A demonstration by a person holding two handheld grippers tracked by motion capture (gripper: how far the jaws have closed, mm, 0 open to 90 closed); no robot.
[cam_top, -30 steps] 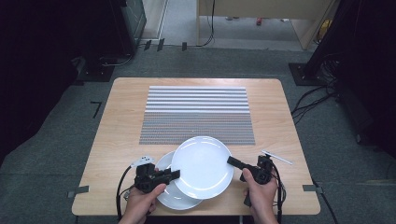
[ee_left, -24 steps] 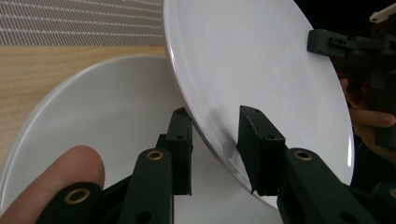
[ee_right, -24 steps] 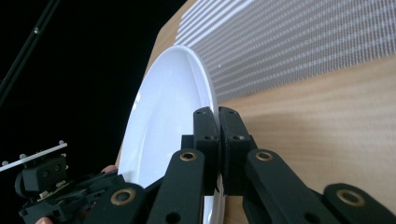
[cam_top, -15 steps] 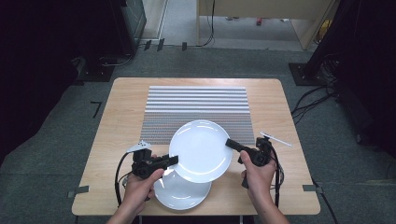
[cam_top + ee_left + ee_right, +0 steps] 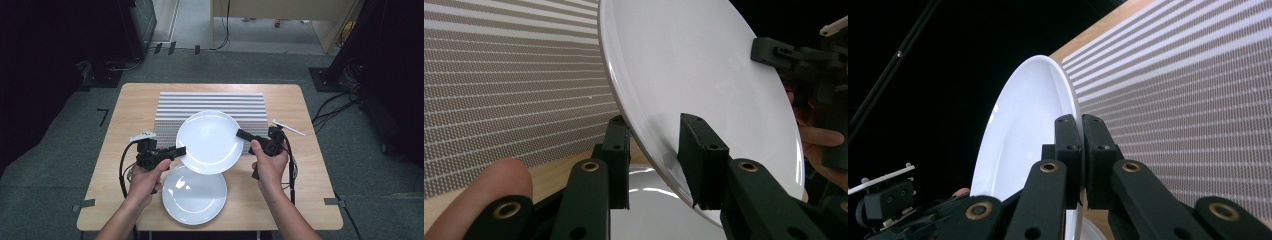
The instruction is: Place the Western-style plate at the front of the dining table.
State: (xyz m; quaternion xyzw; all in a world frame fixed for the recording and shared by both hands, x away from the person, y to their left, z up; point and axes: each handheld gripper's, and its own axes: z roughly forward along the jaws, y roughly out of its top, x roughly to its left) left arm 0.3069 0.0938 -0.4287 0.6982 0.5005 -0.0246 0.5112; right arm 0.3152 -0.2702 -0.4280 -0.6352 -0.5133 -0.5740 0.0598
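**Top plate is up, now to find it a spot**

So here's where I'm at. I've got the top plate (image 5: 209,141) lifted clear of the bottom plate (image 5: 194,195), held from both sides. My left gripper (image 5: 176,150) pinches its left rim, one jaw under and one on top, though in the left gripper view (image 5: 654,162) there's a sliver of slack around the rim, so it's more cradling than a hard clamp. My right gripper (image 5: 243,134) is on the right rim, and in the right gripper view (image 5: 1081,150) the jaws are squeezed nearly together on the thin edge. That side feels solid.

The way I see it, the lift is the done part. What's left is carrying the plate somewhere and setting it down flat. It hangs over the near edge of the striped mat (image 5: 210,102), with its near rim overlapping the bottom plate as seen from above.

Room-wise it's pretty good. The mat ahead is bare all the way to the far side of the table (image 5: 125,107), and there's open wood to the left and right. The one thing to mind is a little white stick (image 5: 288,127) lying just beyond my right hand, near the mat's right edge. The bottom plate sits close to the table's near edge, so I'd rather go forward than back.
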